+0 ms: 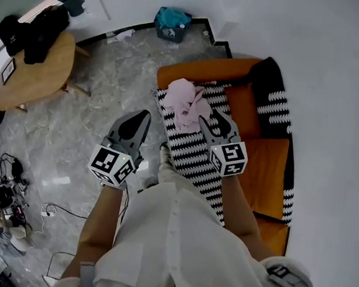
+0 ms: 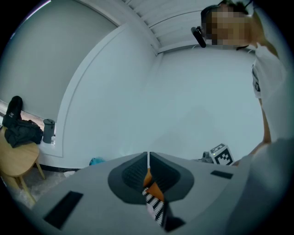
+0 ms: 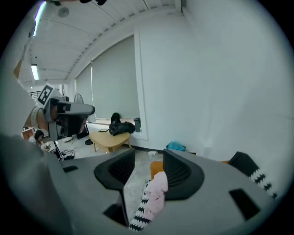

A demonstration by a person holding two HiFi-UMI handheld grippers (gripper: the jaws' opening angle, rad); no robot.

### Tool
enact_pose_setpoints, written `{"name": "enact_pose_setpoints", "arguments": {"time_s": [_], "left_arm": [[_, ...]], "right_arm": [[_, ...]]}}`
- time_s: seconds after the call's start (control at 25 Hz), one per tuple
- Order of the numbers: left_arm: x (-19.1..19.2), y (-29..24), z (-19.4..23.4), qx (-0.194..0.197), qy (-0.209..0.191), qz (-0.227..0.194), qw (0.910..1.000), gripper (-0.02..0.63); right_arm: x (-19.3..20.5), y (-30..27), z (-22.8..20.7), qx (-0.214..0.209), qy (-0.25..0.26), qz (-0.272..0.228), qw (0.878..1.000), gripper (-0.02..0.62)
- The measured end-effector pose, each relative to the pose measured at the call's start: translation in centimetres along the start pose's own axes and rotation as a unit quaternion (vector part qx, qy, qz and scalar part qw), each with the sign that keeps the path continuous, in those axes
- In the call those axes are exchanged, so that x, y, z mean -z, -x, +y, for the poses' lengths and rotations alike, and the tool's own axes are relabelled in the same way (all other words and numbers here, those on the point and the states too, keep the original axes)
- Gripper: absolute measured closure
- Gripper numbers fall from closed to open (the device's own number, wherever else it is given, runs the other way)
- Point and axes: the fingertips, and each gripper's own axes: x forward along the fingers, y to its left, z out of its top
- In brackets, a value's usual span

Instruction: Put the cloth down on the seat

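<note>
Nearest the lens, the person's white shirt fills the lower centre; left of centre, the left gripper hangs over the marble floor, its jaws pressed together on nothing. At upper centre the pink cloth lies crumpled on the striped cover of the orange seat, just beside the right gripper, whose jaws stand apart and clamp nothing. Risk: a withdrawing jaw could snag a fold and drag the cloth off the cover's left edge.
</note>
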Motion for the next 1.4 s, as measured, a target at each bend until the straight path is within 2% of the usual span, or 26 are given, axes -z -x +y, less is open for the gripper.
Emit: {"name": "enact_pose_setpoints", "arguments": {"time_s": [0.08,0.28,0.68,0.96,1.4], "left_arm": [[-0.9,1.4,-0.4,-0.002,-0.006,-0.009,0.9999,0.578],[-2.5,5.0,-0.7,-0.011,-0.027,-0.026,0.9992,0.578],[-3.0,14.1,0.6,-0.056,-0.035,-0.053,0.9964,0.578],[-1.5,20.8,0.1,-0.087,-0.029,-0.063,0.9938,0.578],[-0.8,29.7,-0.4,-0.134,-0.022,-0.086,0.987,0.578]], "right_arm": [[-2.3,1.8,0.7,0.001,0.002,-0.029,1.0,0.4],[-6.2,5.4,2.4,-0.002,-0.011,-0.085,0.996,0.486],[-8.2,10.6,6.3,0.022,0.024,-0.108,0.994,0.584],[-8.8,13.6,10.0,0.033,0.049,-0.119,0.991,0.588],[-8.8,16.2,15.9,0.01,0.058,-0.134,0.989,0.588]]}}
